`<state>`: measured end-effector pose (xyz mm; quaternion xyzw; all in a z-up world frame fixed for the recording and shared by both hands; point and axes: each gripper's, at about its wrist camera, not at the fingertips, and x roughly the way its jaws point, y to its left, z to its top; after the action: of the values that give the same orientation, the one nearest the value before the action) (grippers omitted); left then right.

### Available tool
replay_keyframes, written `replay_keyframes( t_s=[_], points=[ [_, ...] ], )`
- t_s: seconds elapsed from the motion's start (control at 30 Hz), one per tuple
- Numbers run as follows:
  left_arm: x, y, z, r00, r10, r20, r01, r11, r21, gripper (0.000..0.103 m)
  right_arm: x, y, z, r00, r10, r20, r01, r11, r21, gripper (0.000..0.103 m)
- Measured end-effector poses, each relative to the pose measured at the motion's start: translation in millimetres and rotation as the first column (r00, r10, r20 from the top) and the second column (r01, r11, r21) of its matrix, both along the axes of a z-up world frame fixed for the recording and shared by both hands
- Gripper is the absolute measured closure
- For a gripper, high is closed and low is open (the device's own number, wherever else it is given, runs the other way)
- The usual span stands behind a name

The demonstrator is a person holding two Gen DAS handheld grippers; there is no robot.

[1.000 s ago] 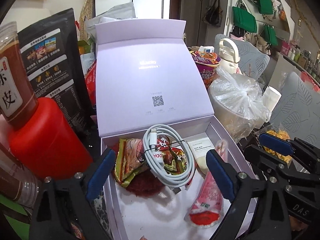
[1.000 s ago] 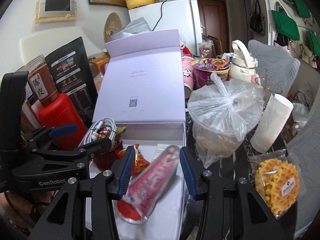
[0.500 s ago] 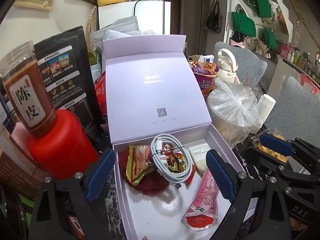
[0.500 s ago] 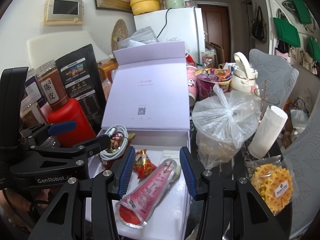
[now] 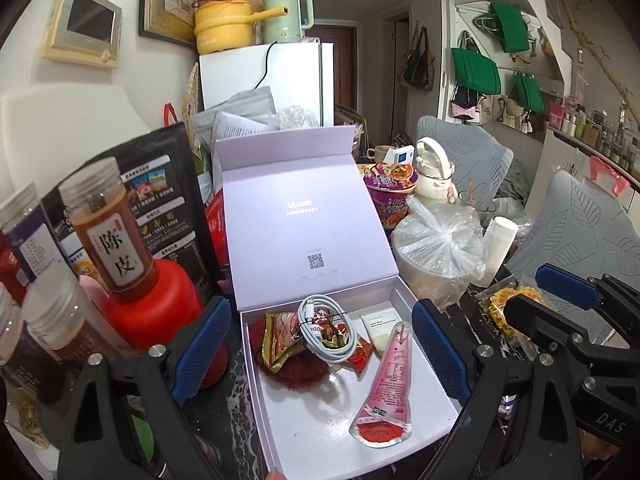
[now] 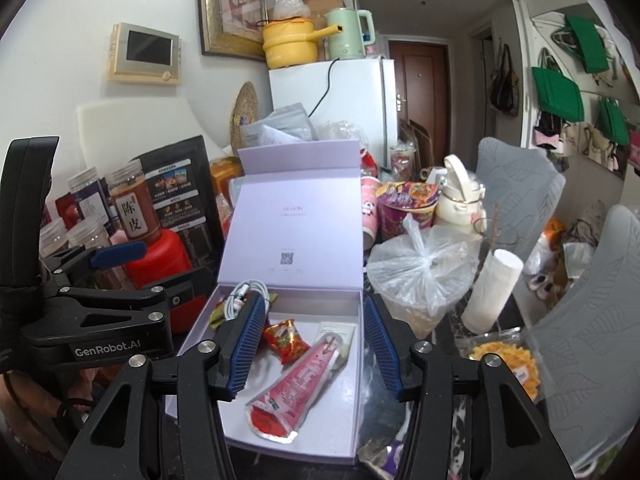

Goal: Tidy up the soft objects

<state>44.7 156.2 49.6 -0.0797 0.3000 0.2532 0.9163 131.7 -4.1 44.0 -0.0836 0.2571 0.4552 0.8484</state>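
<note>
Clutter hems box (image 5: 424, 312) sides (front floor (image 5: 320, 420) bare).

Left claw (image 6: 120, 276) body reads "GenRobot.AI" — jar (image 5: 110, 236) label "陈皮".

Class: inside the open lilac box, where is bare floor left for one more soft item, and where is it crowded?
Free: the lilac box floor near its front wall, left of the pink pouch. Crowded: the back, where the white cable, snack packets and cream tube pile together.
</note>
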Motion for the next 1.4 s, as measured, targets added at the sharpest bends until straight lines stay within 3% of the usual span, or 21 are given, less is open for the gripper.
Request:
replay_keyframes(
  t_s=[0.17, 0.23, 0.43, 0.9, 1.1, 1.4],
  points=[
    [-15, -18, 16, 1.000, -0.007, 0.024, 0.006, 0.999, 0.034, 0.009, -13, -22, 13, 0.999, -0.031, 0.019, 0.031, 0.999, 0.033, 0.032],
    [-21, -24, 21, 0.999, -0.011, 0.035, 0.010, 0.999, 0.042, 0.000, -19, -31, 17, 0.999, -0.046, 0.023, 0.045, 0.998, 0.046, 0.028],
    [-36, -45, 30, 0.998, -0.040, 0.045, 0.037, 0.997, 0.065, 0.000, -36, -61, 27, 0.995, -0.087, 0.042, 0.084, 0.994, 0.072, 0.018],
    [-41, -94, 21, 0.984, -0.173, 0.031, 0.172, 0.985, 0.031, 0.000, -61, -125, 26, 0.977, -0.207, 0.048, 0.204, 0.978, 0.052, 0.013],
    [-35, -120, 14, 0.973, -0.230, 0.012, 0.229, 0.971, 0.071, 0.000, -68, -155, 23, 0.963, -0.263, 0.055, 0.261, 0.964, 0.049, 0.012],
    [-23, -148, 0, 0.953, -0.301, 0.038, 0.300, 0.954, 0.026, 0.000, -63, -196, 5, 0.941, -0.337, 0.021, 0.336, 0.941, 0.027, 0.011]
  ],
)
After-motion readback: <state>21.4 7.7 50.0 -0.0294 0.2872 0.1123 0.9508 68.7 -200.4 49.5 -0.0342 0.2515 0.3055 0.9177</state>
